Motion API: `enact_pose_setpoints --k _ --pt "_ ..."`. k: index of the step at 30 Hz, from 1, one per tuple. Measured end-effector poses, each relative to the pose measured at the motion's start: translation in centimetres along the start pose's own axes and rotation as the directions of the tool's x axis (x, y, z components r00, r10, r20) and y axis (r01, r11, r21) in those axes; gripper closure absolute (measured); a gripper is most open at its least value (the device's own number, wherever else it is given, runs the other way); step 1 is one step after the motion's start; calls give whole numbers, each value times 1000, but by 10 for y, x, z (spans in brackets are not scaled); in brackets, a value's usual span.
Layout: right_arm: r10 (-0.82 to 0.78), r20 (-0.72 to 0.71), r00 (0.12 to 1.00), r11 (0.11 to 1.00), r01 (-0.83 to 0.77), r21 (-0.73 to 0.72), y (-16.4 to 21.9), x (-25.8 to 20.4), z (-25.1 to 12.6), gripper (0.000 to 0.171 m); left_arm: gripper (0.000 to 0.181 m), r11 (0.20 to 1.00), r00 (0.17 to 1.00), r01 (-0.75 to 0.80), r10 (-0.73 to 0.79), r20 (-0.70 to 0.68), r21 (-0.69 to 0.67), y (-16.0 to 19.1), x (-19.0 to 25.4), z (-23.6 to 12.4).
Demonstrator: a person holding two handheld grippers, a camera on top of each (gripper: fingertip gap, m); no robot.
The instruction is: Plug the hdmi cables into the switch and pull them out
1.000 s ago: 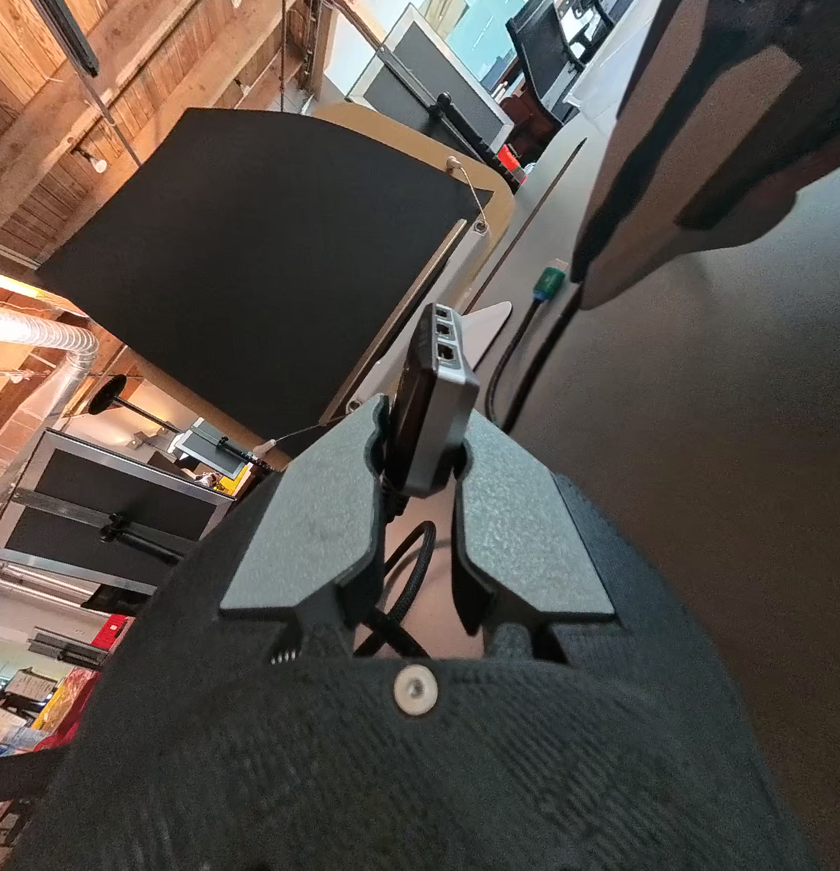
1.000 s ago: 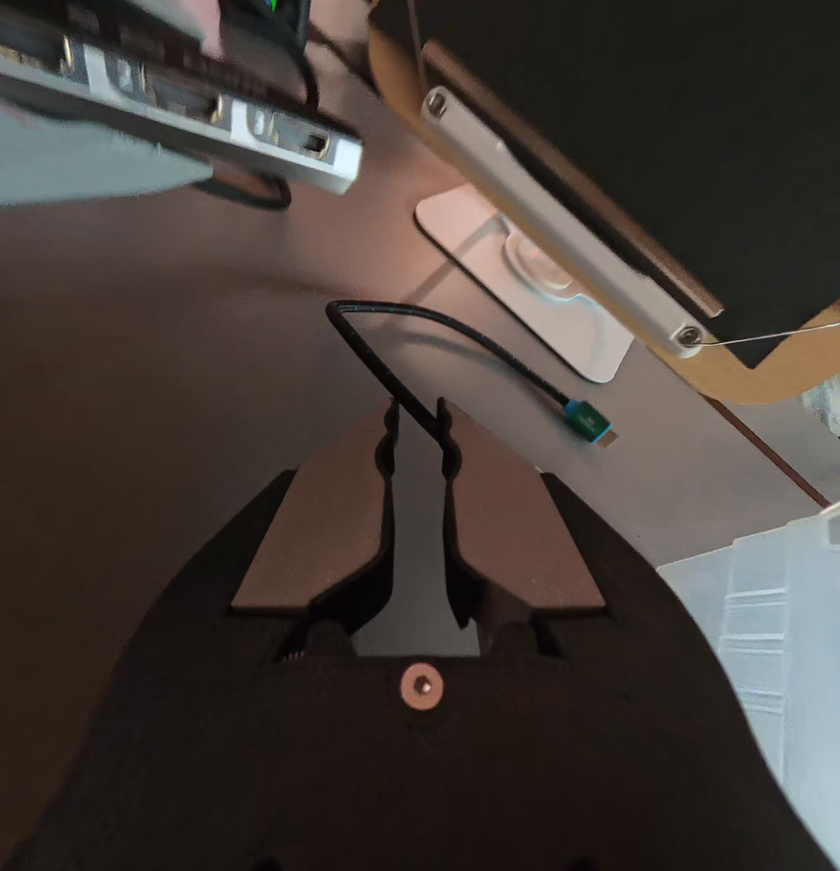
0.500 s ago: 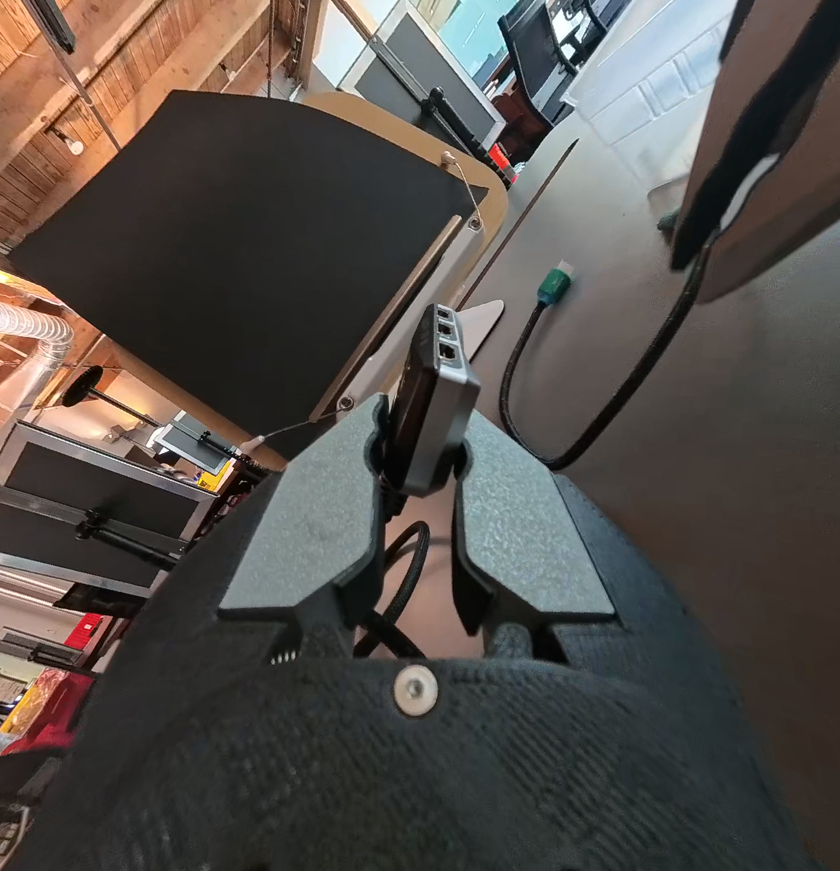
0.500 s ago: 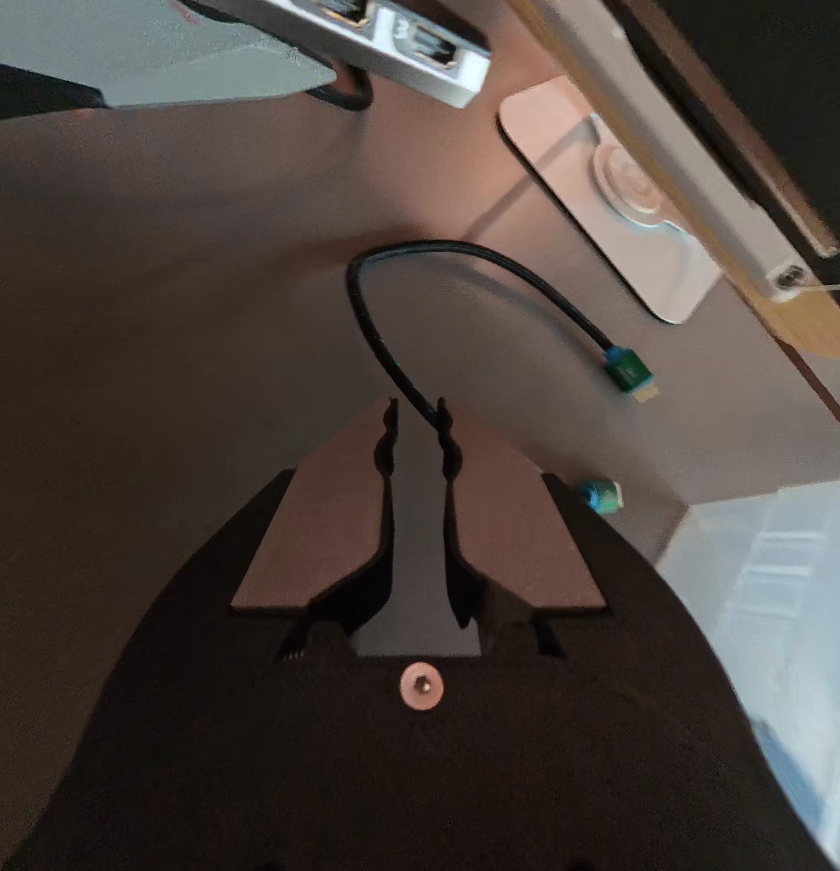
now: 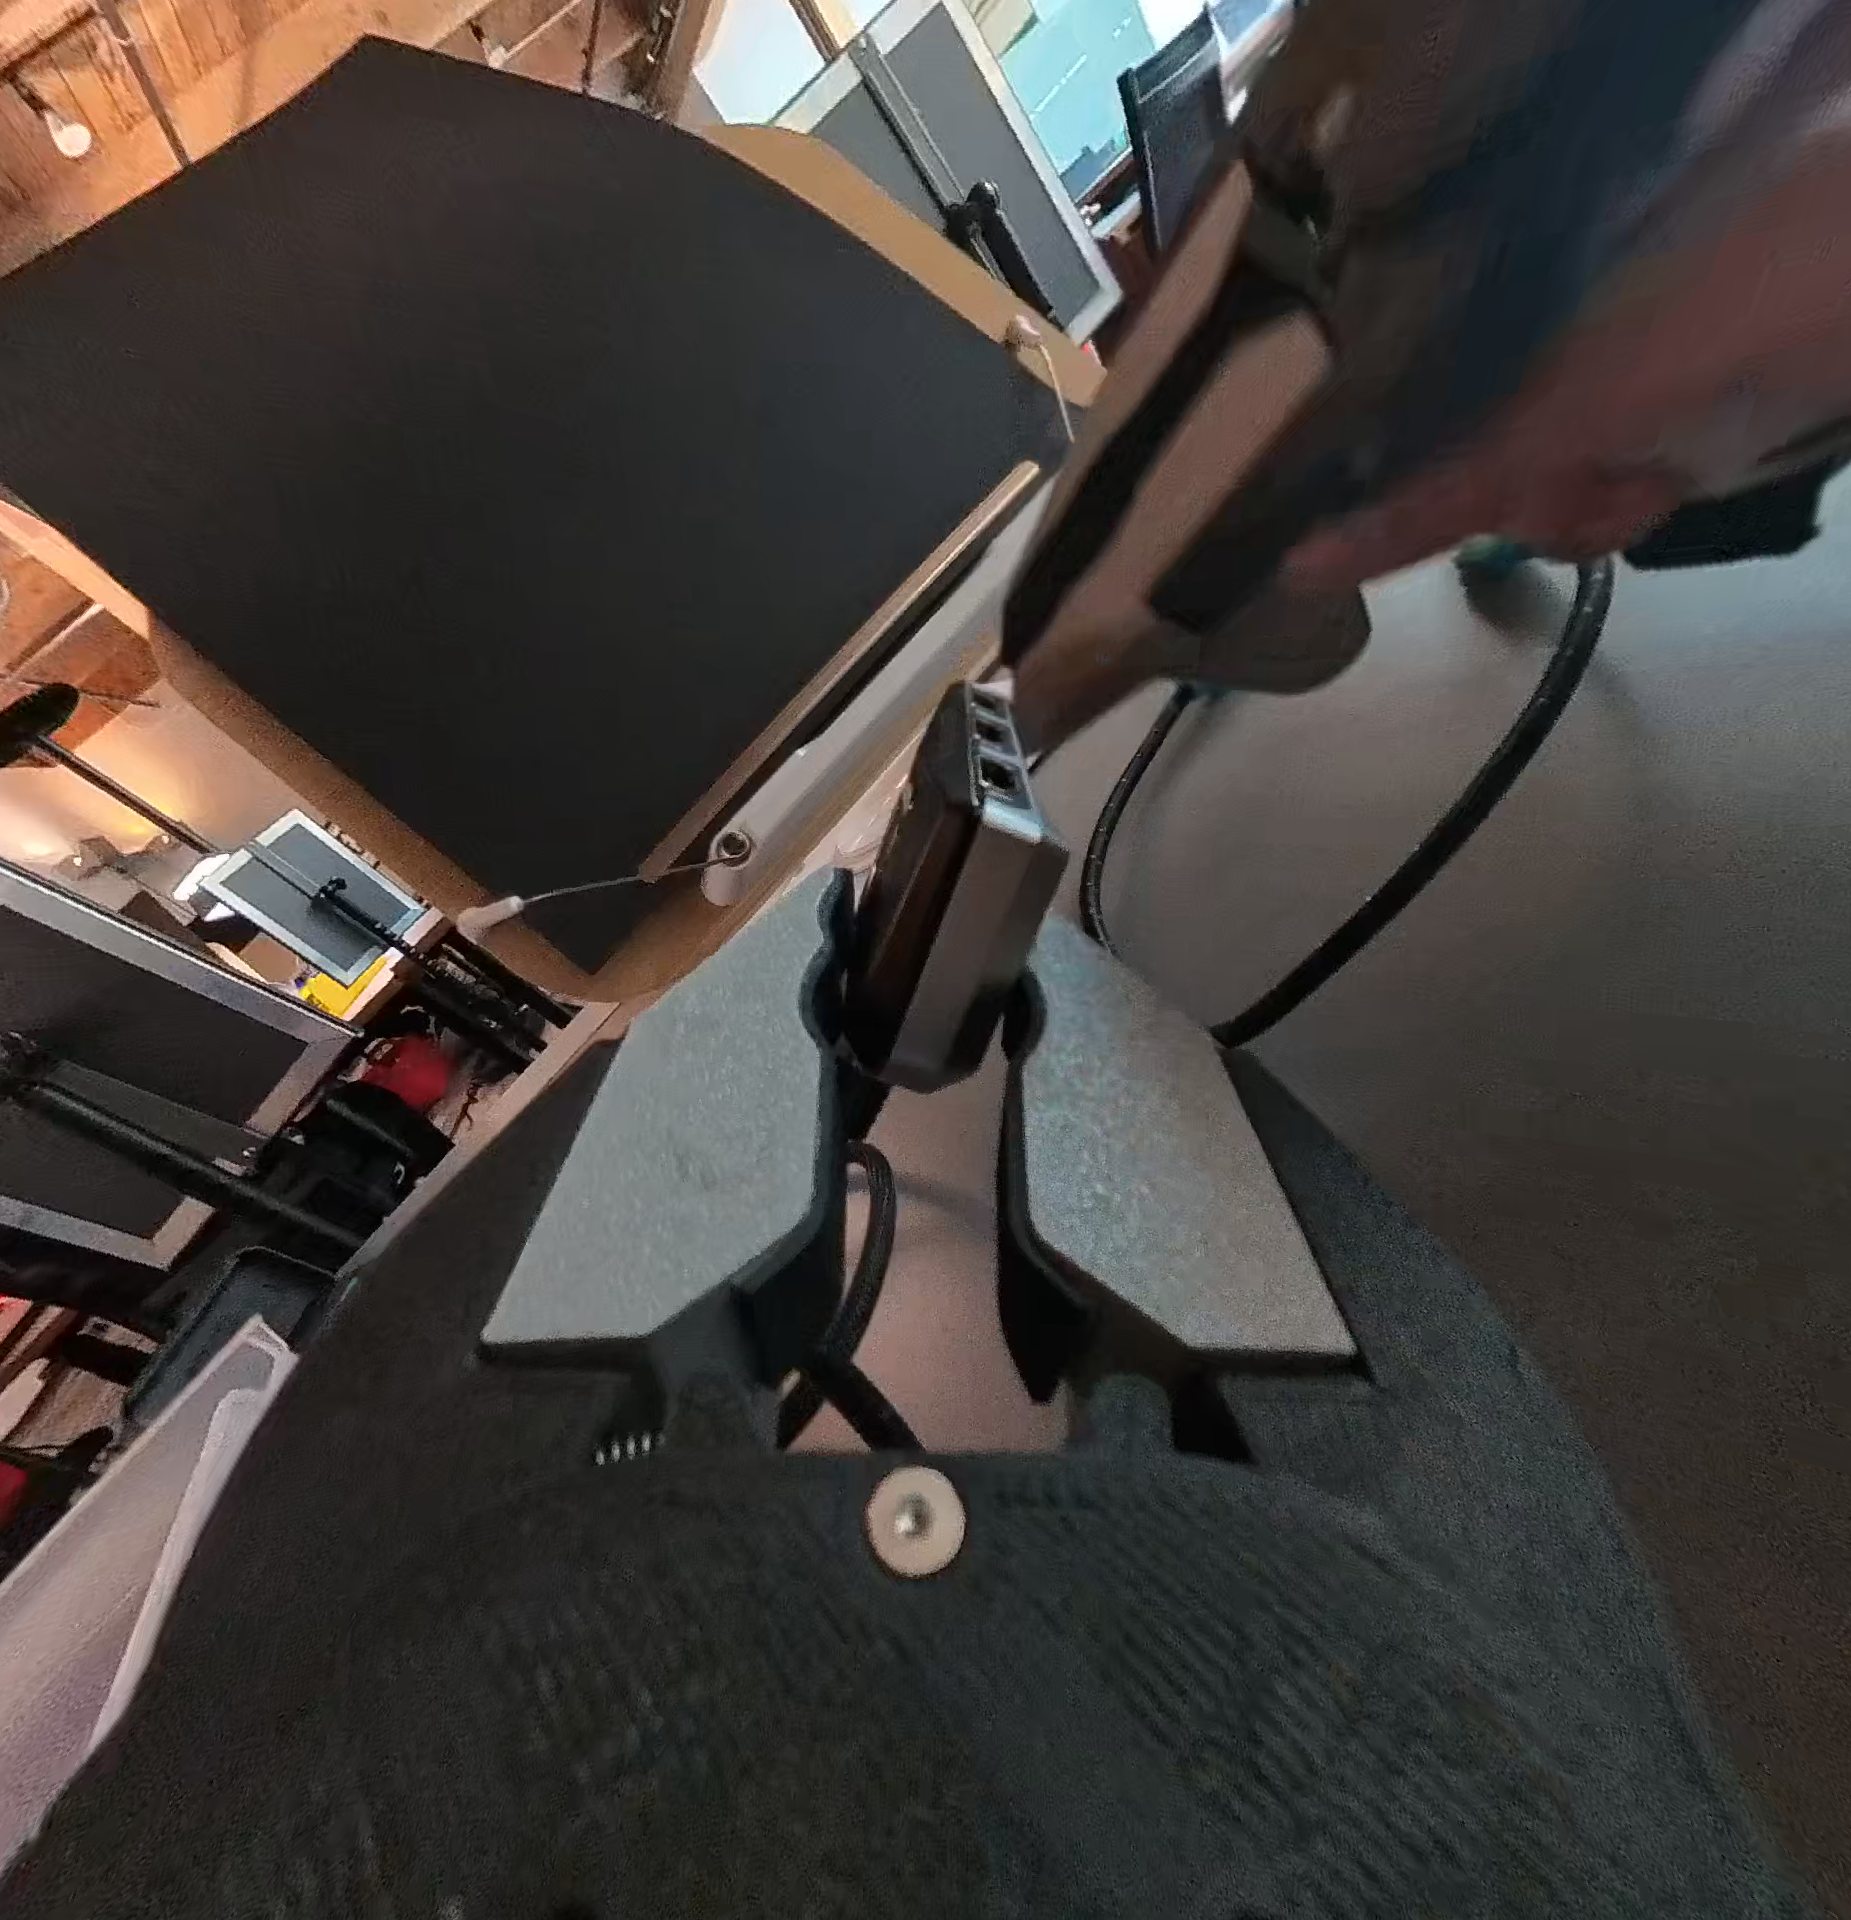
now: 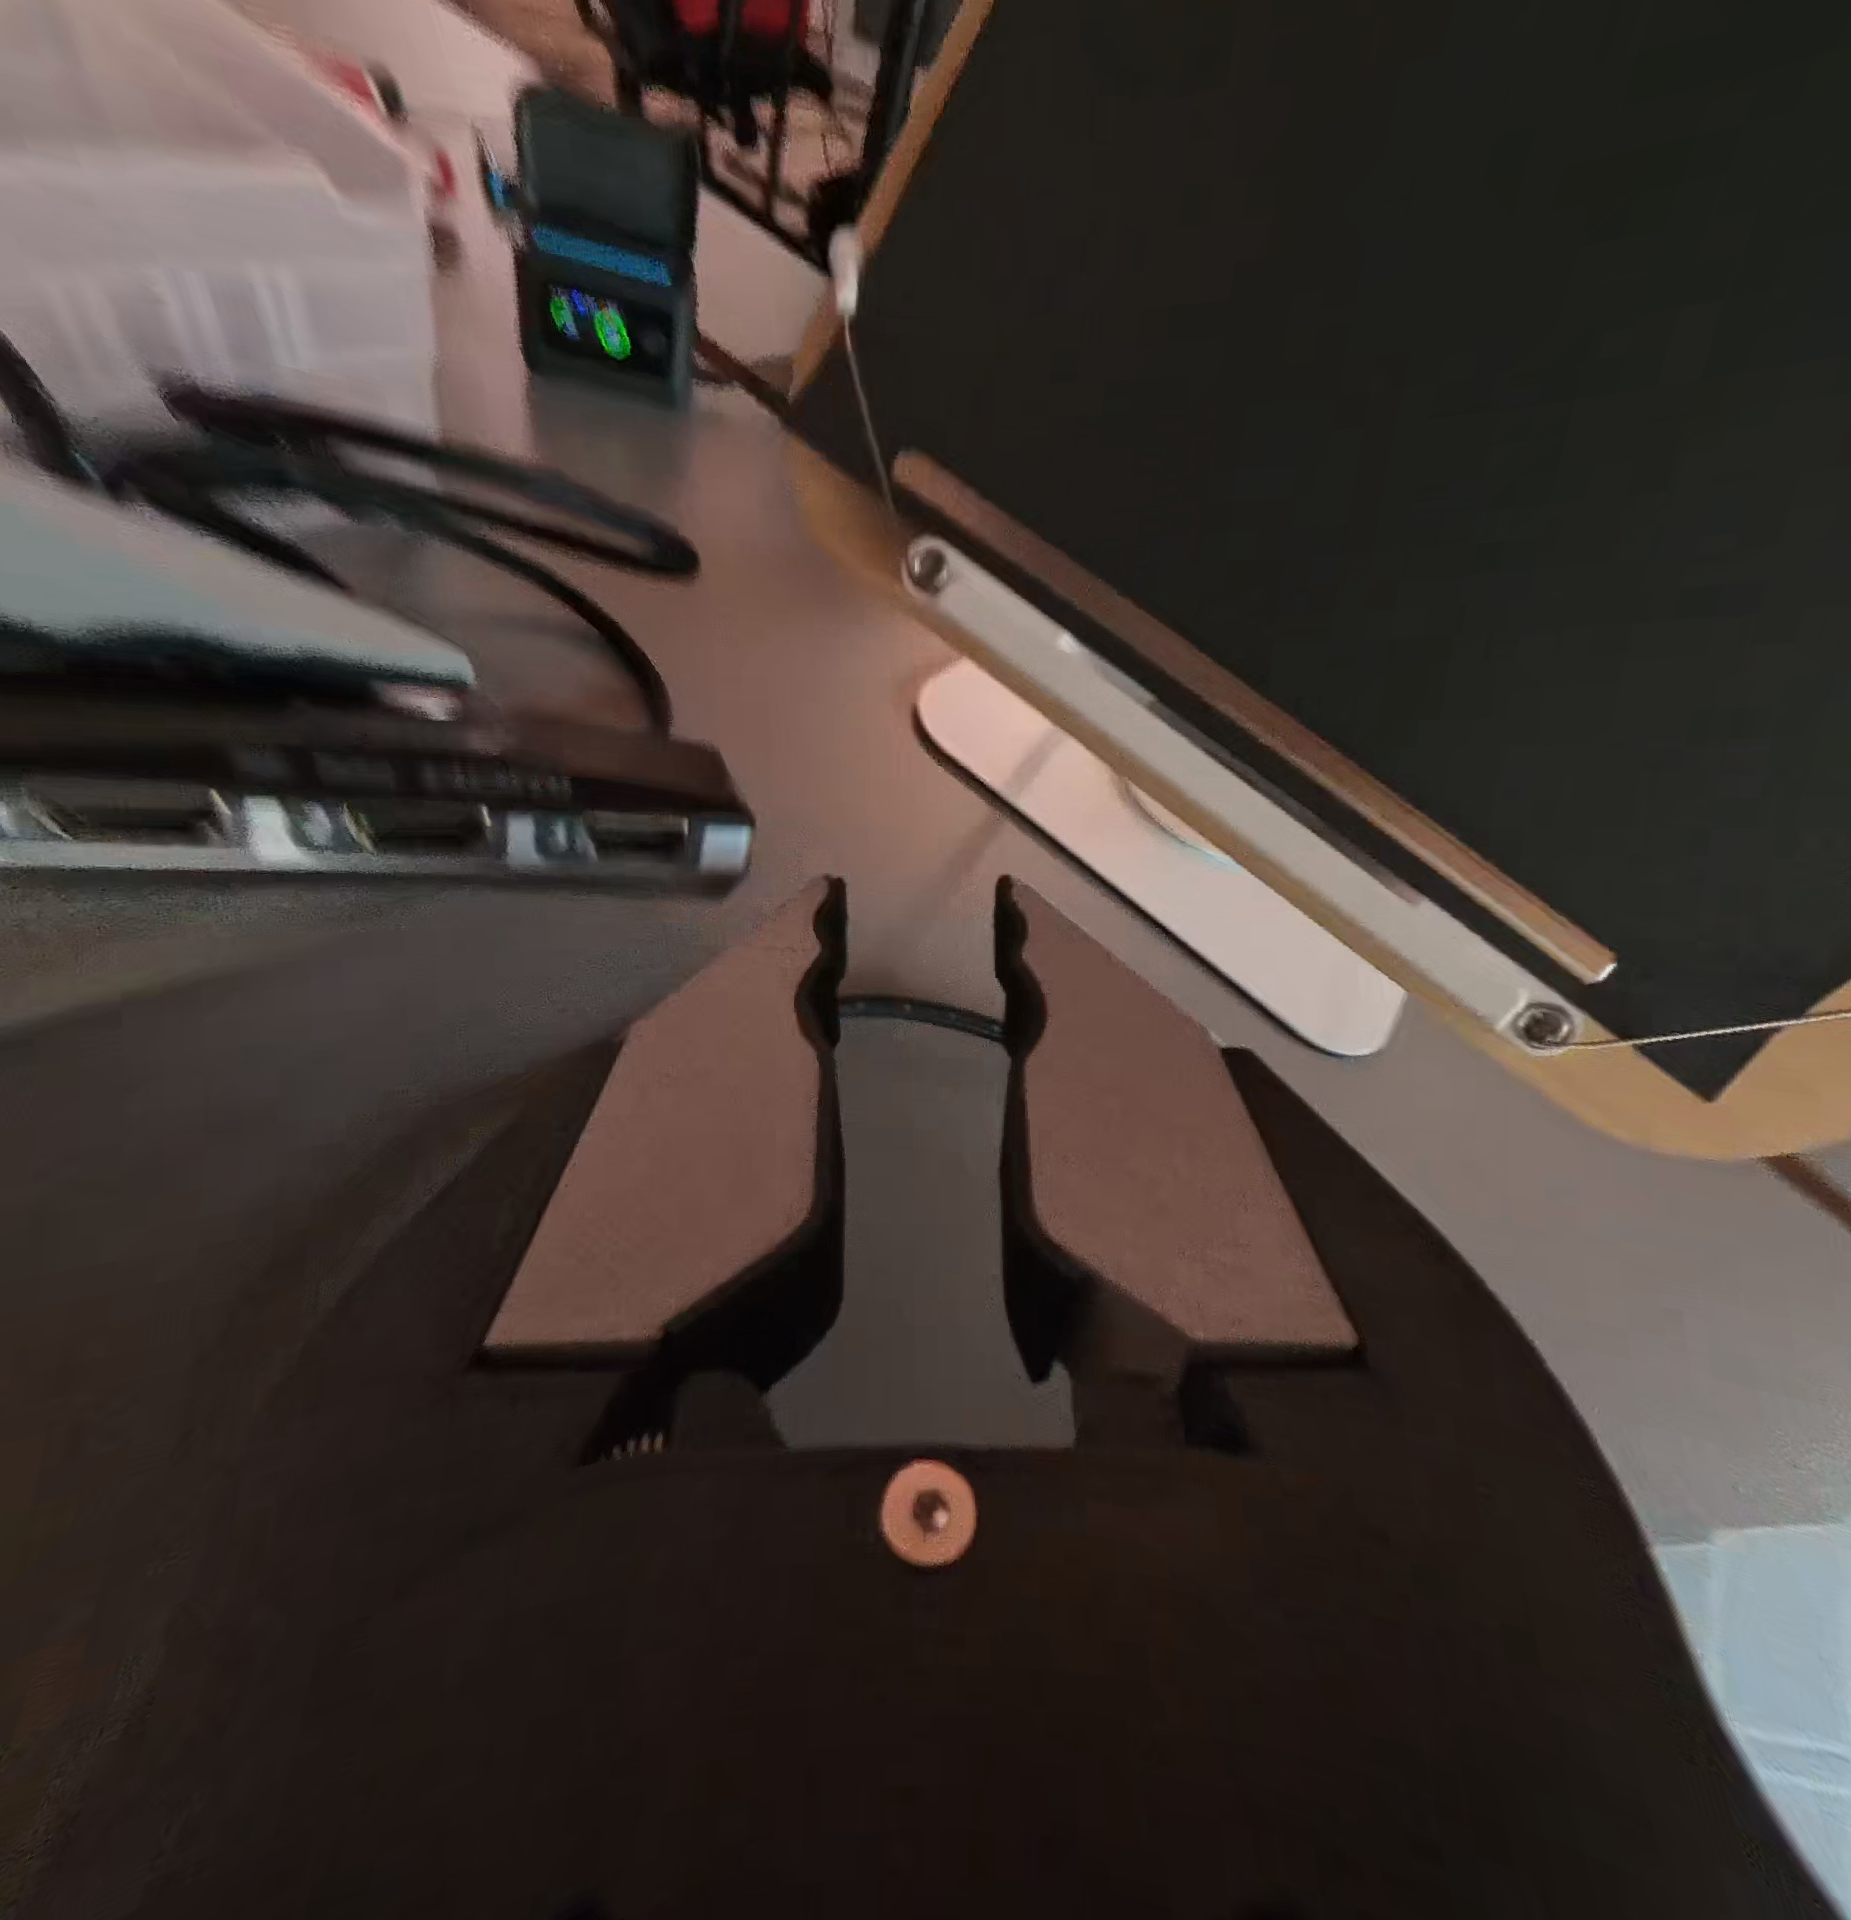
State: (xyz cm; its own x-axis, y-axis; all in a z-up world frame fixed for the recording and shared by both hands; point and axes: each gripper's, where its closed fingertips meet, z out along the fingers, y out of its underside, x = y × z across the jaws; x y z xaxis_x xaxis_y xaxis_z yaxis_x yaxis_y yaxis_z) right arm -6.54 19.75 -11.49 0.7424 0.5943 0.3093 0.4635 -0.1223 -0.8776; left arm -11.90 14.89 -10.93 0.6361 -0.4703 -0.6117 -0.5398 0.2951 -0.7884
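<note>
My left gripper [image 5: 926, 966] is shut on the grey switch [image 5: 962, 883] and holds it on edge above the dark table, ports facing away. In the right wrist view the switch [image 6: 588, 831] lies to the left with its row of ports showing, blurred. My right gripper [image 6: 919, 914] is open, its tips just right of the switch's end. A black HDMI cable [image 6: 921, 1010] crosses the gap between its fingers. In the left wrist view the right gripper [image 5: 1097, 675], held by a hand, hangs just beyond the switch, and the cable [image 5: 1472, 810] loops on the table.
A black panel [image 6: 1420, 416] in a wood frame stands at the back, with a white stand base [image 6: 1160, 862] under it. A small black device with a lit display [image 6: 604, 260] and more cables [image 6: 485, 499] lie far left. A translucent bin [image 6: 1794, 1662] is at lower right. Left tips to right tips: about 8 centimeters.
My right gripper has swung left toward the switch's ports and its fingers have spread wider. The cable's green plug has left the right wrist view. My left gripper still holds the switch.
</note>
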Motion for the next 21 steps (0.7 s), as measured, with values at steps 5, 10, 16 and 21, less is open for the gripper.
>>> enact_pose_setpoints --k 5,10,16,21 --pt "-120 -31 992 993 119 -20 16 -10 8 147 156 999 998 47 -46 -33 4 -1 5 3" --pt "-86 -87 993 996 87 14 8 0 -1 146 154 994 992 99 -96 -79 39 -2 8 1" --pt "57 -33 998 992 -53 114 -3 7 -14 152 156 993 993 91 -85 -83 69 -5 6 -3" --pt "54 16 998 988 -55 145 -8 1 -17 171 156 991 991 79 -67 -116 104 -11 13 -7"
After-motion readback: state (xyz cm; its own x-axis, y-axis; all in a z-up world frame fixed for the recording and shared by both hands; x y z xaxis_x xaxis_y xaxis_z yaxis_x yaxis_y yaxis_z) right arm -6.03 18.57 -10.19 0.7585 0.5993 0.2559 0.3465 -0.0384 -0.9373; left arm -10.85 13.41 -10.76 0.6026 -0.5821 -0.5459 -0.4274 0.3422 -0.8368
